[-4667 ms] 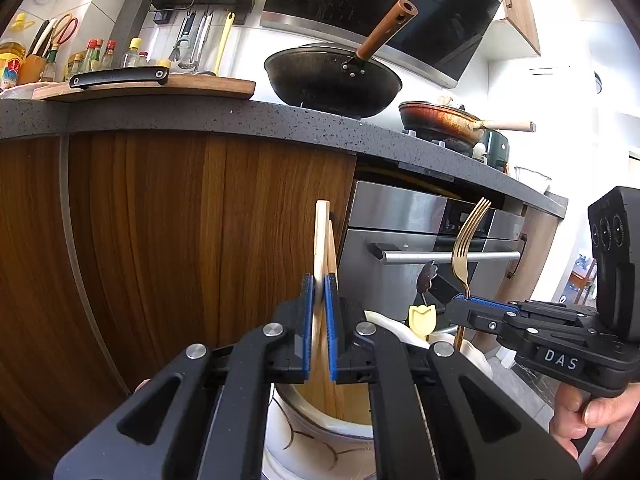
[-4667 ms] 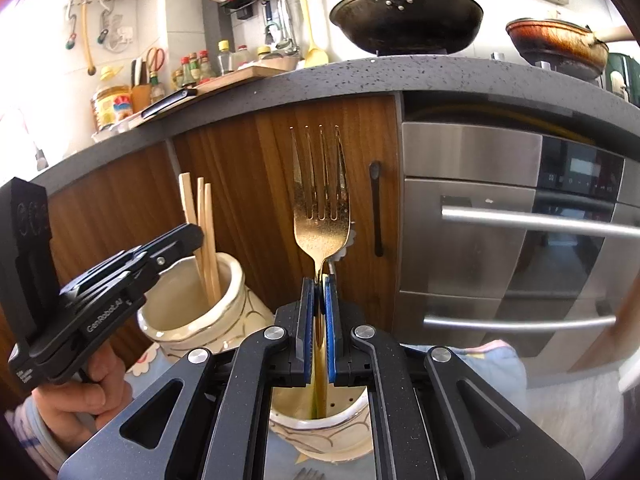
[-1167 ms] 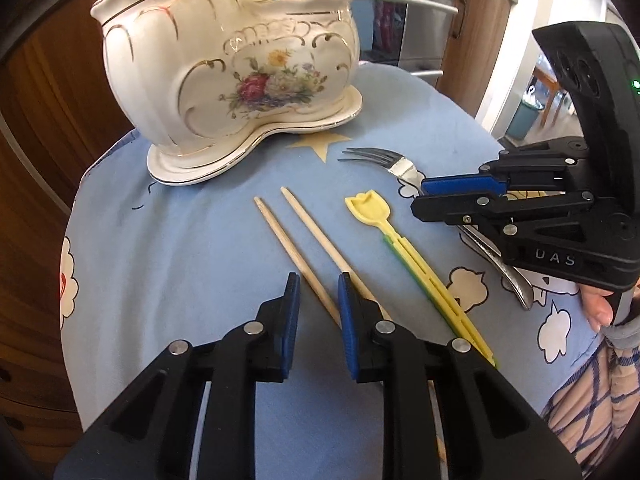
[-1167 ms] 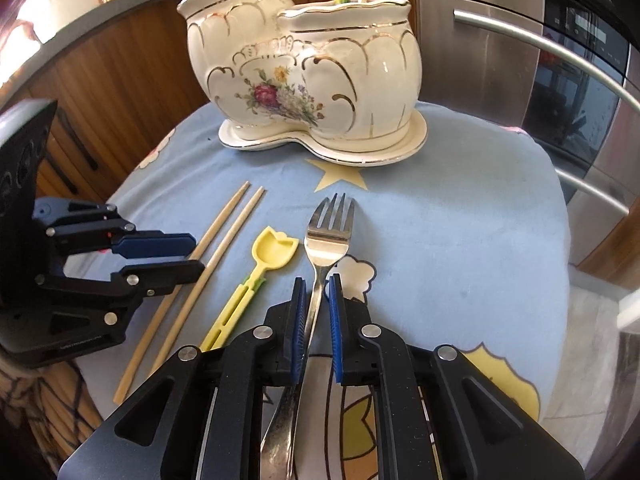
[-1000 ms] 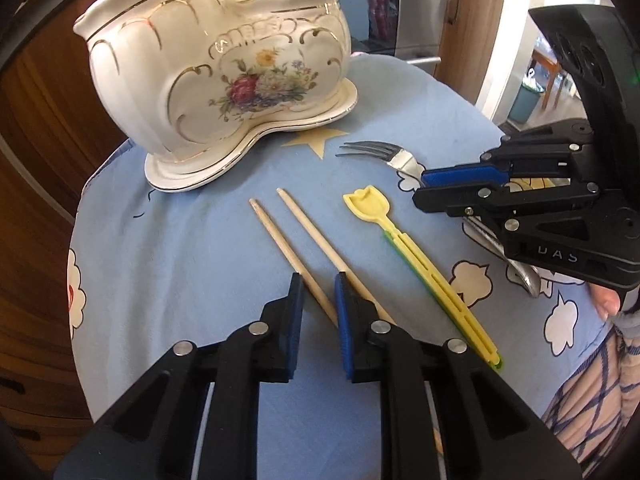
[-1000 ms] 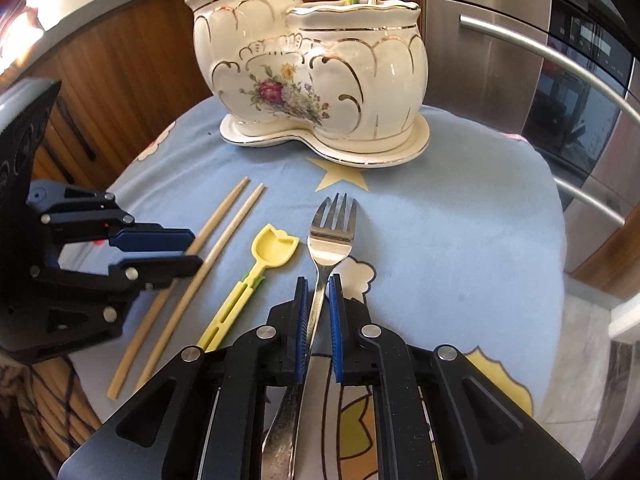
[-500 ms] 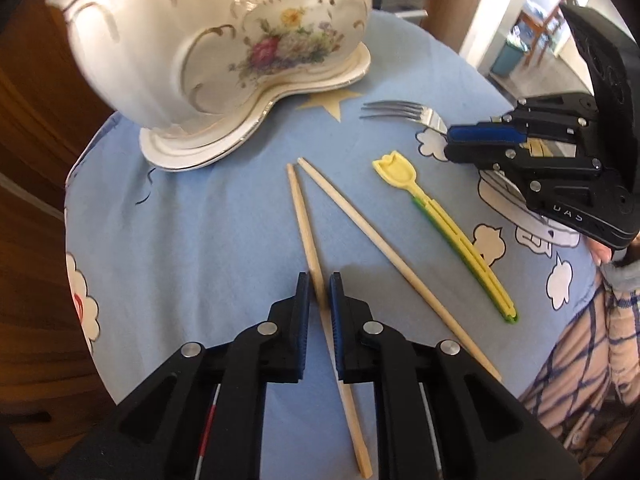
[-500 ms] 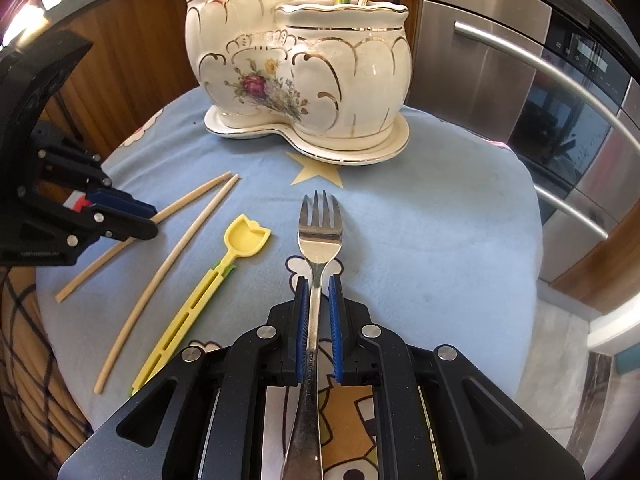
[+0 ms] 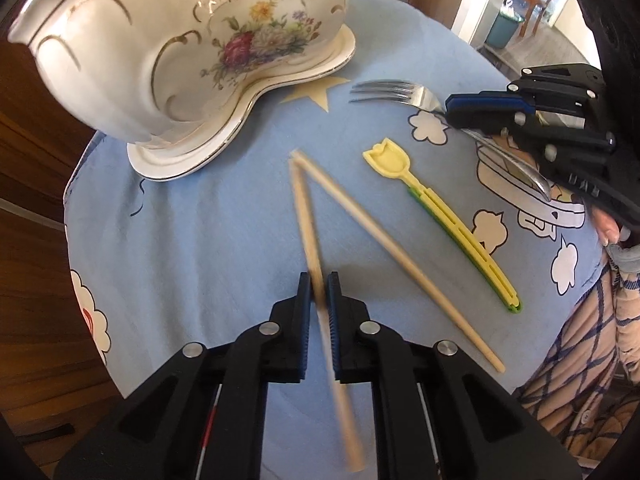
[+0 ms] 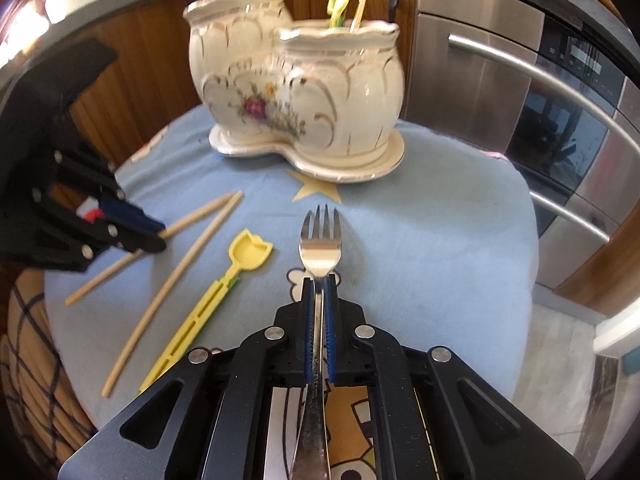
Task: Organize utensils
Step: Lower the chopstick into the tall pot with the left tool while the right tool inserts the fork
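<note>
Two utensils [image 9: 394, 240] [image 9: 444, 220] lie between gripped chopstick [image 9: 308, 232], fork [image 10: 320, 240].

Wood cabinets [image 10: 148, 80], steel oven [image 10: 520, 92], tiled floor [image 10: 560, 344]

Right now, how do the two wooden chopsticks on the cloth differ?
The left chopstick sits between the left gripper fingers and looks blurred; the right chopstick lies free and sharp. They splay apart toward the camera, tips meeting near the ceramic holder. Both are plain, pale wood.
</note>
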